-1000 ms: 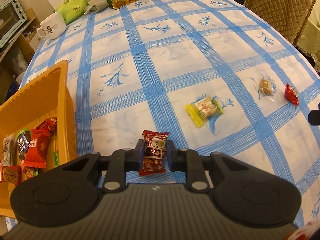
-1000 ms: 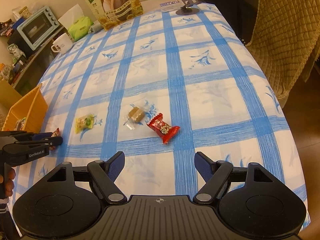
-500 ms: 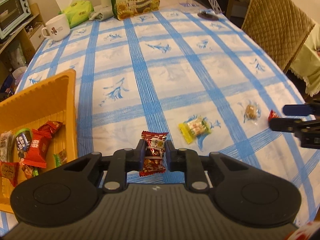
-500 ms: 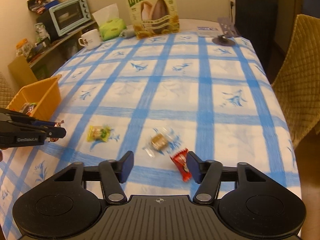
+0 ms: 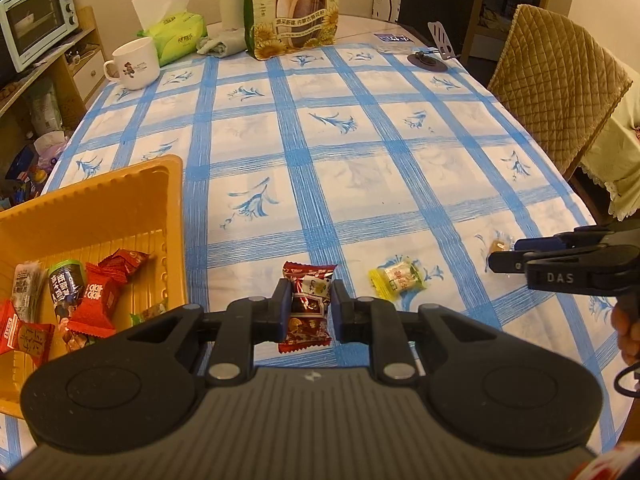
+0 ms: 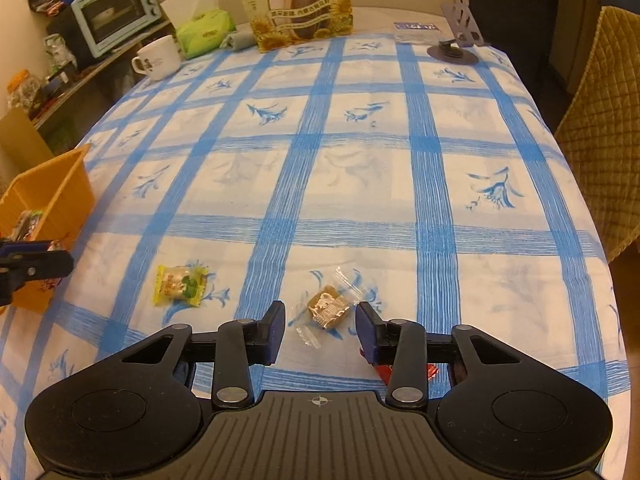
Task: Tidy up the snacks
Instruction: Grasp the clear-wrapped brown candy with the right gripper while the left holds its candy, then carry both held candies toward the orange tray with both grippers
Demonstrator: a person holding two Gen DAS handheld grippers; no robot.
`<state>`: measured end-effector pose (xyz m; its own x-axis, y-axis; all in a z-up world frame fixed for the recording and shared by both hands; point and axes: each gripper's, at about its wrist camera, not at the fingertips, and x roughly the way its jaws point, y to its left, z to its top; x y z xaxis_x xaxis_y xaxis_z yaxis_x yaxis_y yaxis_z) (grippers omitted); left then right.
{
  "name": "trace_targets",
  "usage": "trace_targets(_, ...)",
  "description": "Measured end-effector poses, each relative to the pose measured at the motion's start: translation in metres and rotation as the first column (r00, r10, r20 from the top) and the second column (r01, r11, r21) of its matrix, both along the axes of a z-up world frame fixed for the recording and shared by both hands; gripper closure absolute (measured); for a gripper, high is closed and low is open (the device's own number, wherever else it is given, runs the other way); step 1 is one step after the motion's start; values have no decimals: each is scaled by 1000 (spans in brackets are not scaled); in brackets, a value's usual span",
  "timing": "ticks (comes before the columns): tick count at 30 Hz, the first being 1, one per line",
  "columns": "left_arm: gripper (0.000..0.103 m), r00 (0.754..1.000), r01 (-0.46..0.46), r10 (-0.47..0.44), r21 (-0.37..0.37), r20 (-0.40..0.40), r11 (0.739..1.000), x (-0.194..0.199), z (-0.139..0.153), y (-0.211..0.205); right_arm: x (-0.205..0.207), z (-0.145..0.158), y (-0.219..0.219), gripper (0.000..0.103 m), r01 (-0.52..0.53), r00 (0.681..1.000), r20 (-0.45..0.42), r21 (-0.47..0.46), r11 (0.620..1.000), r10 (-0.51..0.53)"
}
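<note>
My left gripper point(image 5: 307, 304) is shut on a red and white snack packet point(image 5: 306, 308), lifted above the tablecloth just right of the orange tray point(image 5: 120, 184), which holds several wrapped snacks. A yellow candy point(image 5: 396, 282) point(image 6: 180, 289) lies on the cloth between the two grippers. My right gripper point(image 6: 321, 322) is closing, its jaws on either side of a brown candy in a clear wrapper point(image 6: 329, 307), and the pads are clear of it. A red packet point(image 6: 430, 370) peeks out under its right finger. The left gripper point(image 6: 36, 266) shows at the right wrist view's left edge.
At the far end of the table stand a large sunflower seed bag point(image 5: 292, 4), a white mug point(image 5: 134, 65), a green tissue pack point(image 5: 176, 36) and a phone stand point(image 5: 436, 48). A quilted chair point(image 5: 556, 80) is on the right, a toaster oven point(image 5: 36, 20) on a left shelf.
My left gripper rose with the red and white packet in it. My right gripper moved left from the red packet to the brown candy, and its jaws narrowed.
</note>
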<state>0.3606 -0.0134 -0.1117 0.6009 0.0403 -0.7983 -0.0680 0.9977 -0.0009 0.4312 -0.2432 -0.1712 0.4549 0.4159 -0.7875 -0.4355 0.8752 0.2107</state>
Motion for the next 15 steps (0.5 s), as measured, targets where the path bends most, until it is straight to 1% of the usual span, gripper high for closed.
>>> trace_targets(3, 85, 1000, -4, 4, -5, 3, 1000, -2, 1, 2, 3, -4, 3, 64, 21, 1000, -7, -5, 1000, -21)
trace_targets(8, 85, 1000, -7, 7, -8, 7, 1000, -5, 3, 4, 5, -6, 11, 71, 40, 999, 30, -25, 999, -39)
trace_targets(10, 85, 1000, -8, 8, -10, 9, 1000, -7, 3, 5, 3, -5, 16, 80, 28, 998, 56, -59, 998, -25)
trace_targets(12, 85, 1000, -7, 8, -13, 12, 1000, -9, 4, 5, 1, -7, 20, 81, 13, 996, 85, -94, 996, -5)
trace_targets(15, 85, 1000, -11, 11, -15, 14, 1000, -12, 5, 7, -3, -9, 22, 82, 3, 994, 107, -114, 994, 9)
